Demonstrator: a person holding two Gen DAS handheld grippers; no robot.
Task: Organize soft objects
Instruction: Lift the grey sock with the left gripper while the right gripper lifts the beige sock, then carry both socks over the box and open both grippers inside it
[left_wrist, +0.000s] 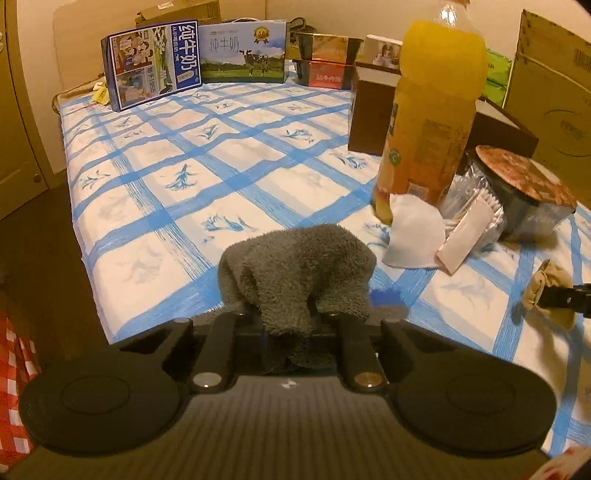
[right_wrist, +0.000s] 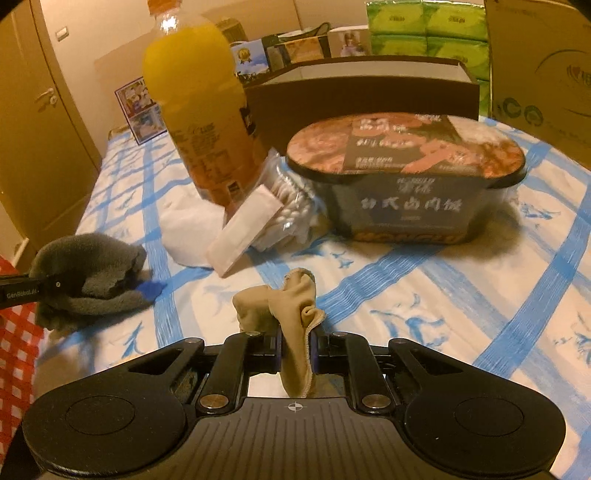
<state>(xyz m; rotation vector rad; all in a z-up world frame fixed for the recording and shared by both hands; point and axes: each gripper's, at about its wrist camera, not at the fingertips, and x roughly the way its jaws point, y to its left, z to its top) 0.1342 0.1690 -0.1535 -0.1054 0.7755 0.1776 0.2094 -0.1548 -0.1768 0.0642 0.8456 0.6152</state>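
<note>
My left gripper (left_wrist: 291, 314) is shut on a fluffy grey sock (left_wrist: 299, 269), which bunches over the fingers just above the blue-checked cloth. The grey sock also shows at the left of the right wrist view (right_wrist: 88, 273), with the left gripper (right_wrist: 55, 286) clamped on it. My right gripper (right_wrist: 295, 343) is shut on a thin beige sock (right_wrist: 291, 310) that hangs between its fingers. That beige sock (left_wrist: 546, 284) shows at the right edge of the left wrist view.
An orange juice bottle (left_wrist: 436, 110), a white cotton pad (left_wrist: 413, 232), a bag of cotton swabs (right_wrist: 284, 206) and an instant meal tub (right_wrist: 402, 177) stand ahead on the cloth-covered table (left_wrist: 221, 155). Milk cartons (left_wrist: 155, 62) and boxes line the far edge. A dark box (right_wrist: 369, 88) stands behind.
</note>
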